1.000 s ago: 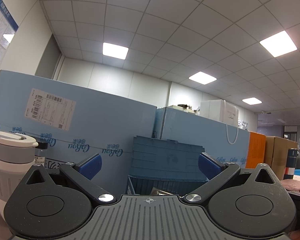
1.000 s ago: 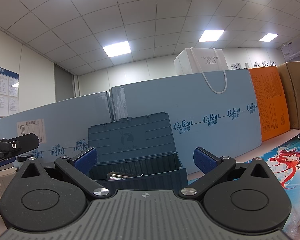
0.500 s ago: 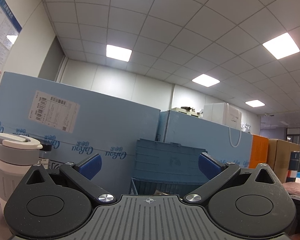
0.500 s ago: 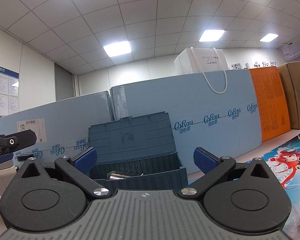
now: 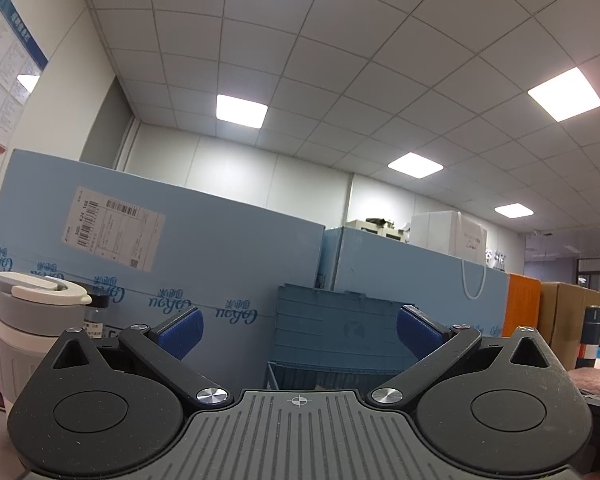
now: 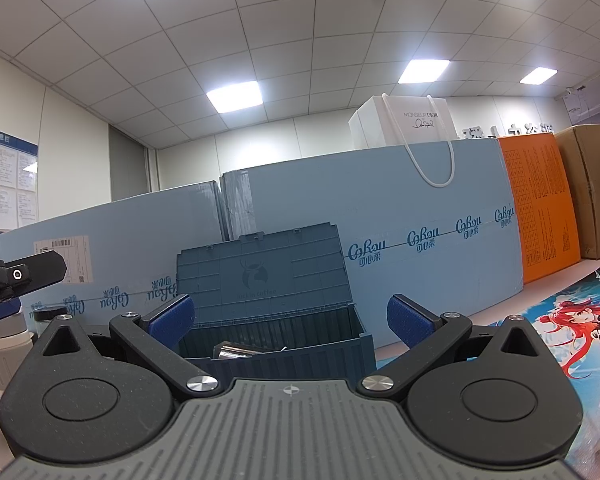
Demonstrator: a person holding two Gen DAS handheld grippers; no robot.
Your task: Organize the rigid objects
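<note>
A dark blue plastic crate (image 6: 276,344) with its lid raised stands straight ahead in the right wrist view, and a metallic object (image 6: 232,350) lies inside it. My right gripper (image 6: 290,320) is open and holds nothing, level with the crate's rim. In the left wrist view the same crate (image 5: 332,336) sits ahead, right of centre. My left gripper (image 5: 298,330) is open with nothing in it. A white and grey lidded cup (image 5: 28,320) stands at its left, beside the left finger. The other gripper (image 6: 16,276) shows at the right wrist view's left edge.
Tall light blue cartons (image 6: 400,232) wall off the back, with a white paper bag (image 6: 404,128) on top. Orange (image 6: 540,208) and brown boxes (image 6: 596,192) stand at the right. A printed anime mat (image 6: 572,328) covers the table on the right. A dark bottle (image 5: 590,336) stands far right.
The left wrist view has tilted upward a little and shifted left, so the cup sits further into frame. The right gripper has stayed still; the other gripper rose slightly at its left edge.
</note>
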